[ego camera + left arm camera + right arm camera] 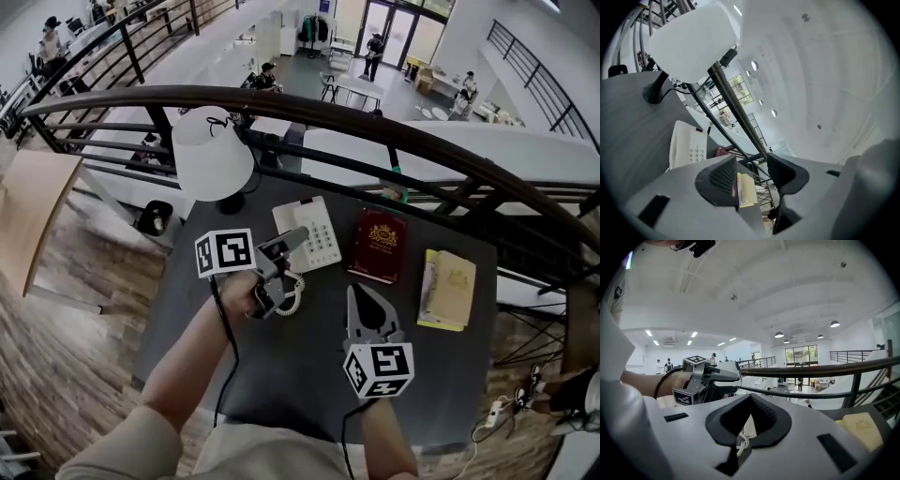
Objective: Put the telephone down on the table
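Note:
The white telephone (319, 234) lies flat on the dark table (281, 375), keypad up, and its coiled cord (292, 298) trails toward me. My left gripper (289, 267) hangs in the air just left of the phone and above the cord. Its jaws stand apart with nothing between them. In the left gripper view the left gripper (752, 164) looks over the telephone (686, 145), which sits below and to the left. My right gripper (361, 292) hovers over the table's middle, shut and holding nothing. The right gripper (750, 399) shows its tips together, with the cord (742, 442) behind them.
A lamp with a white shade (214, 150) stands at the table's far left corner. A red book (378, 246) and a yellow book (450, 286) lie to the right of the phone. A dark railing (375, 117) runs behind the table, over a drop to a lower floor.

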{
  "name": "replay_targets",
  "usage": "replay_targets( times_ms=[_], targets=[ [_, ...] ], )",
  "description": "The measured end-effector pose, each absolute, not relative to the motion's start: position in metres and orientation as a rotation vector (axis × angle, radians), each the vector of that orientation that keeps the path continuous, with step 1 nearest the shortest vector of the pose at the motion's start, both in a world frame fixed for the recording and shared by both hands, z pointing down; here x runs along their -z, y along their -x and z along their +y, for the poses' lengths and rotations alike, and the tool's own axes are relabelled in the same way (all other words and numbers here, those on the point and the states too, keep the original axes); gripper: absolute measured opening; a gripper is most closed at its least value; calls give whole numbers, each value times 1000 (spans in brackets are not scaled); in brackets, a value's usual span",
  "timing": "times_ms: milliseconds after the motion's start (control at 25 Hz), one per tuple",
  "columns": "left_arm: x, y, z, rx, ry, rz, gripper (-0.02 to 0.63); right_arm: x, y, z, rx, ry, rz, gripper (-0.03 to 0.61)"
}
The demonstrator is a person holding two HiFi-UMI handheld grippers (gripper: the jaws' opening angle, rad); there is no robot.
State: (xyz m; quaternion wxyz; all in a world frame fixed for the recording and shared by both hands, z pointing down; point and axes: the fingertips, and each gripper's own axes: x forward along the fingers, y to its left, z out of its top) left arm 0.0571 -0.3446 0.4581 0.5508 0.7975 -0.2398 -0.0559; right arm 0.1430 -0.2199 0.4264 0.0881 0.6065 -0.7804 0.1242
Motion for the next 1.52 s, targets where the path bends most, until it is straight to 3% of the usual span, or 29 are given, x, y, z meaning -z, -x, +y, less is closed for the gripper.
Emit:
replay_targets(
  times_ms=[160,320,560,1080,1320,1520],
  targets=[
    [-414,-59,-316,139,-2007,-517,174,-396,-144,-208,-300,-1837,-2350,0],
    [-376,-56,-287,139,-2123,-502,59,-368,-146,-196,-230,-1862,-2372,0],
    [-333,-46,-244,75,-2363,-581,11,-334,-140,-177,-137,-1868,-2409,0],
    [-274,-29,-159,-52,-2932,-1071,5,-269,-115,-118,-75,-1793,-2605,0],
    [-269,-20,-136,28,-2993,-1192,5,-254,-94,-82,-43,-1731,-2661,0],
    [-279,-8,-129,35,-3000,-1307,5,-253,-91,-65,152,-1834,-2588,0]
  ],
)
